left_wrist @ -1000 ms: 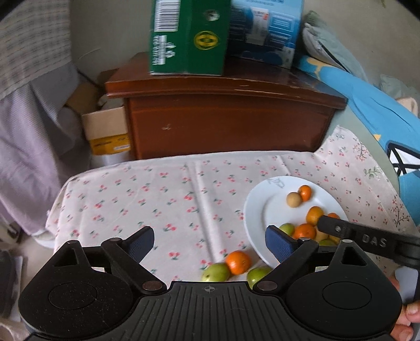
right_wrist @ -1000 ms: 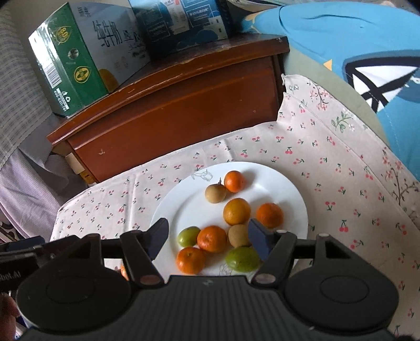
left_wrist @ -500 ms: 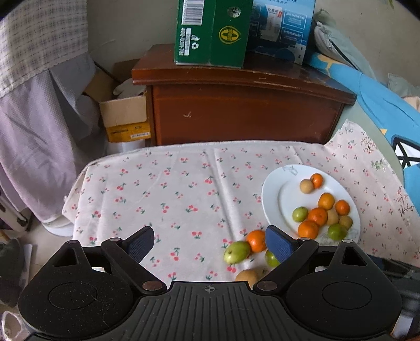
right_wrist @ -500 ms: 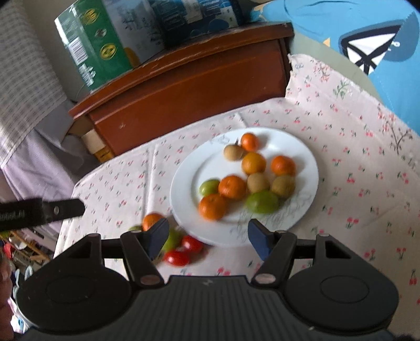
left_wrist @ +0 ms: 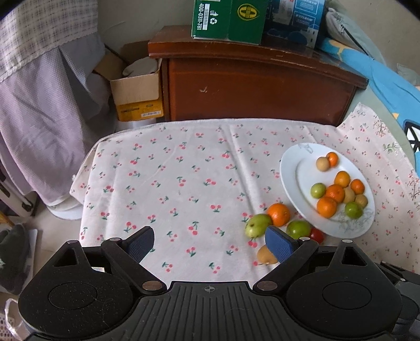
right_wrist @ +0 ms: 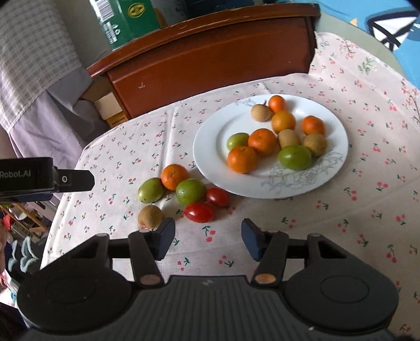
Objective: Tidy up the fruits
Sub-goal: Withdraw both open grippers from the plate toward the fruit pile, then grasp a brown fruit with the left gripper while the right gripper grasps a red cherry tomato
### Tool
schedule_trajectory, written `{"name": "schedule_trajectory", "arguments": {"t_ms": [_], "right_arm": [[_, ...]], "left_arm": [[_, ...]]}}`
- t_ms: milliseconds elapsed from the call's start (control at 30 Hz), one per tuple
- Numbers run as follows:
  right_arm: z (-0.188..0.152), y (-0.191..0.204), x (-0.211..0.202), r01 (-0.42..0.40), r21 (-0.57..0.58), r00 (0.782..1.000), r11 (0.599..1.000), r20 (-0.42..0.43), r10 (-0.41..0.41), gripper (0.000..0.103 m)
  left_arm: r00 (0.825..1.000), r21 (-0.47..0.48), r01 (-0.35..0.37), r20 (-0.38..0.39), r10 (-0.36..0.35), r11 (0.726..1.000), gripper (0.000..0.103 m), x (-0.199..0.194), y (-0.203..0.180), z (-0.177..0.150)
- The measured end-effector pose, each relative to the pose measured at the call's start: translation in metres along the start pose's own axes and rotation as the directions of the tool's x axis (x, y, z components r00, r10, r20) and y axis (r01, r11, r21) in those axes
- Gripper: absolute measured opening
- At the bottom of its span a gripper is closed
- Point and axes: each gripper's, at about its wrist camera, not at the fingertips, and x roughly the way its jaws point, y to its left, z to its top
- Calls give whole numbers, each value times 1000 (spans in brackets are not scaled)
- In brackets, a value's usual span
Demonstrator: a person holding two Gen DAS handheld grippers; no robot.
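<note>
A white plate [right_wrist: 333, 160] [left_wrist: 288, 168] holds several oranges, green fruits and brown kiwis. Loose on the cherry-print cloth beside it lie an orange [right_wrist: 174, 176] [left_wrist: 278, 214], two green fruits [right_wrist: 151, 190] [right_wrist: 190, 191], two red tomatoes [right_wrist: 200, 212] [right_wrist: 218, 196] and a brown kiwi [right_wrist: 150, 216] [left_wrist: 265, 255]. My right gripper [right_wrist: 207, 241] is open and empty, just in front of the tomatoes. My left gripper [left_wrist: 210, 241] is open and empty, its right pad [left_wrist: 278, 246] near the loose fruit. The left gripper's body also shows in the right wrist view [right_wrist: 39, 178].
A brown wooden cabinet [left_wrist: 257, 86] stands behind the table with a green box [left_wrist: 228, 21] and a blue box [left_wrist: 296, 21] on top. A cardboard box [left_wrist: 136, 97] and hanging cloth [left_wrist: 39, 105] are at the left. Blue bedding [left_wrist: 388, 86] lies at the right.
Both grippers have pulled back and up from the plate. More of the table shows, and the loose fruit beside the plate has come into the right wrist view.
</note>
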Motion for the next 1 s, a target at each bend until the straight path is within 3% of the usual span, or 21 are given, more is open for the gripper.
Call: {"name": "schedule_trajectory", "arguments": {"t_ms": [567,667,1000], "right_arm": [[-2,11,22,26,-48,999,999,38,-24,37],[-2,13,24,31,-61,999,998,45,-28,28],[-6,10,15,13,-82,1000,997,16,-12,27]], "left_arm": [[999,31,-27,-41,28,999,93,13,2,-14],[999,41,-24,-45,26,999,93,14,0,-15],[999,127,22,-47,-16,992,93,22,-22,-30]]}}
